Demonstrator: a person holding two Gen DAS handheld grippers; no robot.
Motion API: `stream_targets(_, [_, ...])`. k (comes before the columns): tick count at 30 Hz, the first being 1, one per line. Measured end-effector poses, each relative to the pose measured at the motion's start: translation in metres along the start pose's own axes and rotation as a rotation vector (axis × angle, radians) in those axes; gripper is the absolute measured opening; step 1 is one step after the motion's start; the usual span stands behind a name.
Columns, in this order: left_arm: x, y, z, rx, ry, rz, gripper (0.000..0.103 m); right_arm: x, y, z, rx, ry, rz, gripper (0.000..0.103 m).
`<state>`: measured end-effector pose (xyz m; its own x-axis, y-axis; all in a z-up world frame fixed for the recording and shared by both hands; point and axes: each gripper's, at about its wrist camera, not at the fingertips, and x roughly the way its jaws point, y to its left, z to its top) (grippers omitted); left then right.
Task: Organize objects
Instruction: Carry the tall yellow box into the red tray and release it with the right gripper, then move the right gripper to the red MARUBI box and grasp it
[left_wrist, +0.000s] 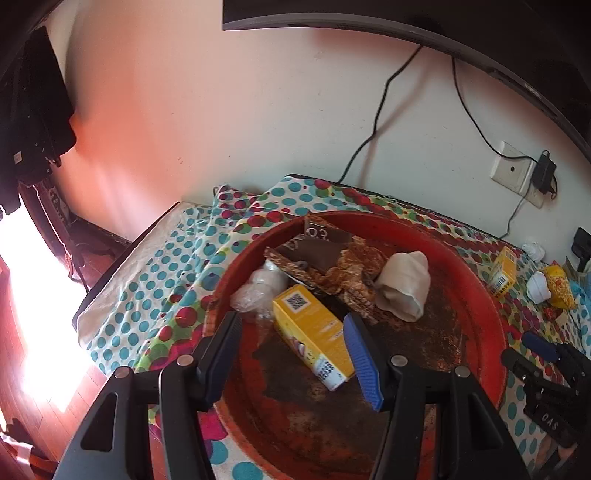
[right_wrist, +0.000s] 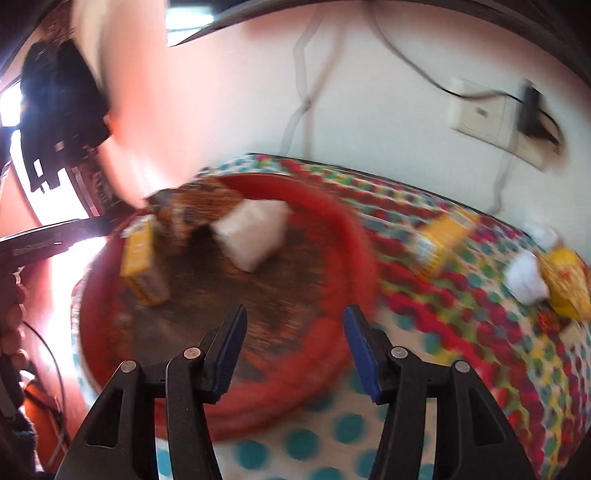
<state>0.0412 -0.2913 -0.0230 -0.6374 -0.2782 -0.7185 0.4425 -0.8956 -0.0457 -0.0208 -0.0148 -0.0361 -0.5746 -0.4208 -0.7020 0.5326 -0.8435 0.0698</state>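
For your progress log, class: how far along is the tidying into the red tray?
Done: a yellow box, a beige roll and brown wrappers lie in the red tray. In hand: nothing; left claw and right claw are open. Left: another yellow box and small items on the cloth.

A red tray (left_wrist: 480, 295) with a worn brown floor fills the frame's centre, on a white cloth (left_wrist: 147, 288) dotted teal, red and green. In it lie a yellow box (left_wrist: 314, 332), a cream roll (left_wrist: 404, 286) and brown wrappers (left_wrist: 332, 254).
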Motion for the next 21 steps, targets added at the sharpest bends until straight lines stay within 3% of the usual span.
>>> stream_targets(9, [-0.007,-0.05,-0.008,0.102,-0.009,-0.098,0.059,-0.019,-0.154,-0.031,0.234,0.002,-0.312,0.052])
stream_targets(11, [-0.008,-0.061,-0.01,0.122,-0.011,-0.121,0.059,-0.026,-0.185,-0.036,0.296,0.005,-0.365,0.048])
stream_targets(13, [-0.009,-0.068,-0.012,0.139,-0.01,-0.134,0.059,-0.03,-0.211,-0.039,0.357,0.0,-0.386,0.043])
stream_targets(21, [-0.003,-0.094,-0.023,0.178,0.02,-0.188,0.059,-0.013,-0.274,-0.033,0.506,0.006,-0.417,0.041])
